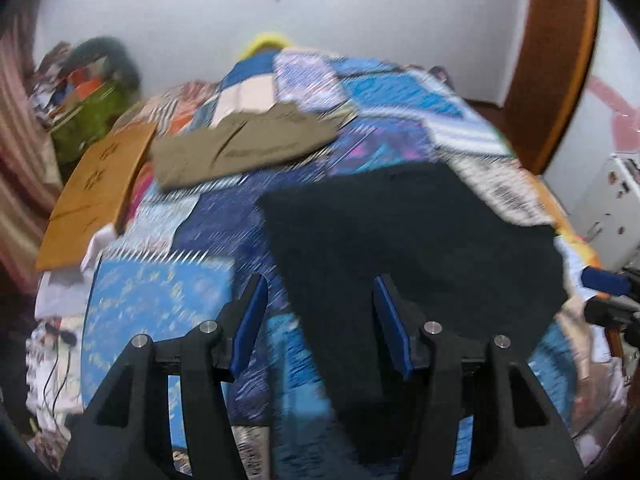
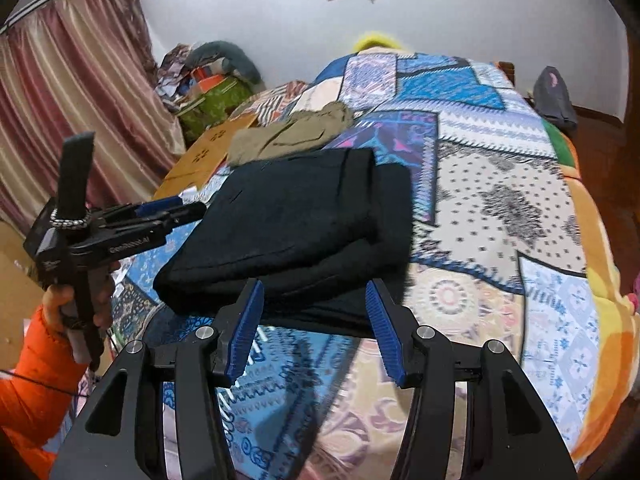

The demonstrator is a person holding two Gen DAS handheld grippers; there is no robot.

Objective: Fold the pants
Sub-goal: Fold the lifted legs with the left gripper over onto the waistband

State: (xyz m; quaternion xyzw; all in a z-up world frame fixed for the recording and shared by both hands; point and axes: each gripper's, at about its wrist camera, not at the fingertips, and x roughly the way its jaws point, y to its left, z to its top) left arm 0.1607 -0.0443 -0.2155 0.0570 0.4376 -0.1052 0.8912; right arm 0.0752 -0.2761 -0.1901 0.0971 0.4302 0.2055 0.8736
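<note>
The dark navy folded cloth pants [image 2: 296, 236] sit on the patchwork-quilt bed [image 2: 500, 216], just ahead of the right tool [image 2: 314, 304], whose jaws gape empty. The left tool [image 2: 176, 210], also open and empty, hovers beside their left edge.

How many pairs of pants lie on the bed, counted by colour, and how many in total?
Black pants: 1, folded, nearest the grippers
Khaki pants: 1, folded, farther back on the patchwork bedspread
Total: 2
</note>
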